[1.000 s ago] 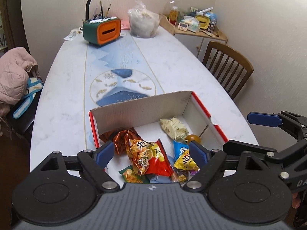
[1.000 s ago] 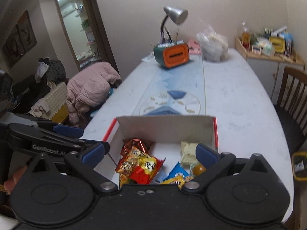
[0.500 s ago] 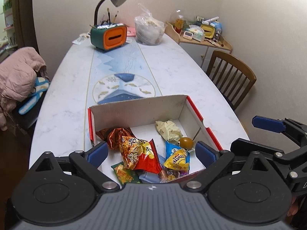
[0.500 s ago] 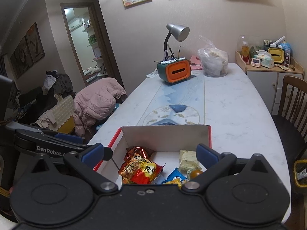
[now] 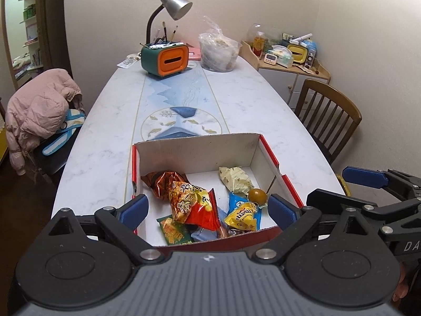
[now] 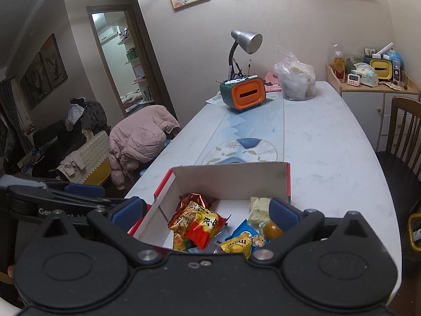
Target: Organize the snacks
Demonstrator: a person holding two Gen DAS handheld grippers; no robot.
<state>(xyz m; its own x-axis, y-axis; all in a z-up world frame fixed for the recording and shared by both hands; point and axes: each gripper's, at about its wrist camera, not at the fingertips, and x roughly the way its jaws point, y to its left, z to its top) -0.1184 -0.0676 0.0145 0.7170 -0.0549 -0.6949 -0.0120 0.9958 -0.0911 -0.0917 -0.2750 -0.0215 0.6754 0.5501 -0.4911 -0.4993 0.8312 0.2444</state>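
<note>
A red and white cardboard box (image 5: 194, 155) (image 6: 231, 179) sits at the near end of the table. It holds several snacks: a red and yellow chip bag (image 5: 192, 202) (image 6: 200, 221), a yellow M&M's bag (image 5: 243, 216) (image 6: 236, 245), a pale green packet (image 5: 235, 179) (image 6: 259, 208), a brown round candy on a stick (image 5: 257, 195) and a green packet (image 5: 171, 229). My left gripper (image 5: 209, 209) is open and empty above the box's near edge. My right gripper (image 6: 205, 210) is open and empty beside it.
A green and orange pen holder (image 5: 164, 59) with a desk lamp (image 5: 175, 6) and a plastic bag of food (image 5: 218, 52) stand at the table's far end. A wooden chair (image 5: 329, 121) is on the right, a chair with a pink jacket (image 5: 39, 105) on the left.
Both grippers have drawn back and up from the box, so more of the room and the box's near edge show. The snacks have not moved.
</note>
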